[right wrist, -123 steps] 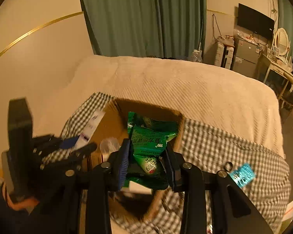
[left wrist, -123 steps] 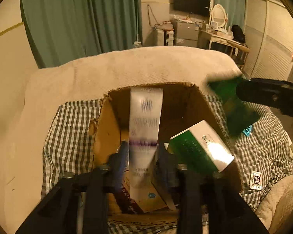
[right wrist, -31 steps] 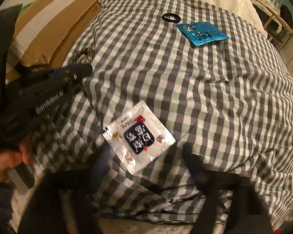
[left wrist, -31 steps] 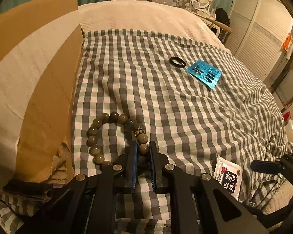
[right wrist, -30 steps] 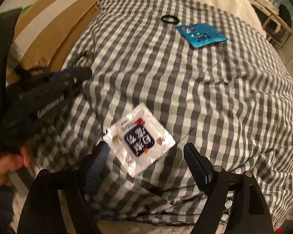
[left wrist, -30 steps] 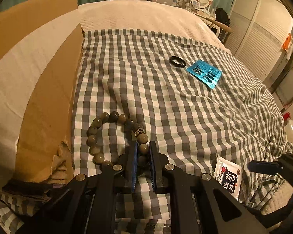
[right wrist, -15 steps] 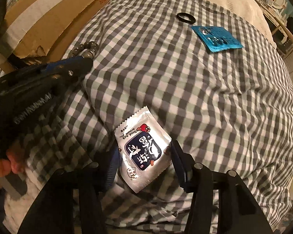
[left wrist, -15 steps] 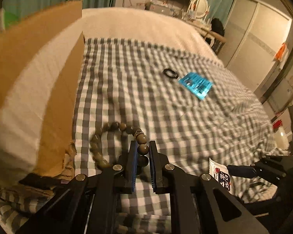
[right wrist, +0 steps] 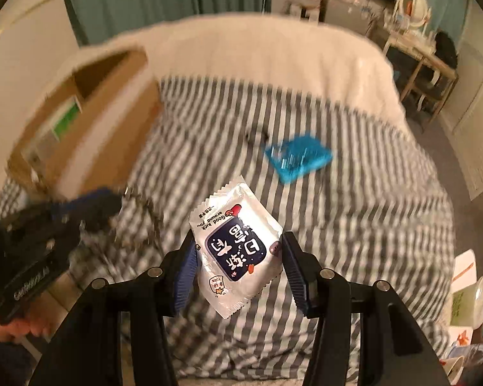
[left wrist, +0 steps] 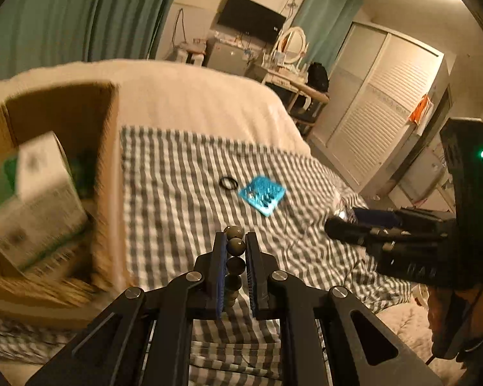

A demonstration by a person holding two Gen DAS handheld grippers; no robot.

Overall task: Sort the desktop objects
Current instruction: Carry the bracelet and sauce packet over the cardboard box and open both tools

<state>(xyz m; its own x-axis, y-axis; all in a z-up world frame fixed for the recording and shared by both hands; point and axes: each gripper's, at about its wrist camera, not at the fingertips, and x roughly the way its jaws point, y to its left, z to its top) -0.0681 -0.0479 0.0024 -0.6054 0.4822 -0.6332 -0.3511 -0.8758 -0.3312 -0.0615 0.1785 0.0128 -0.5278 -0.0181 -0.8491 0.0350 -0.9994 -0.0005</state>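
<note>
Above the checked bed cover (right wrist: 354,193), right gripper (right wrist: 238,262) jaws clamp a white sachet (right wrist: 238,247) reading "Good luck around you"; left gripper (left wrist: 235,254) jaws pinch a bead bracelet (left wrist: 234,257)

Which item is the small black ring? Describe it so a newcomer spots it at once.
Start at the checked cloth spread over the bed, right of the cardboard box. Near its middle lies a bright blue packet; the black ring lies just left of it. It is the only thin, dark hoop there, flat and far smaller than the packet.
</note>
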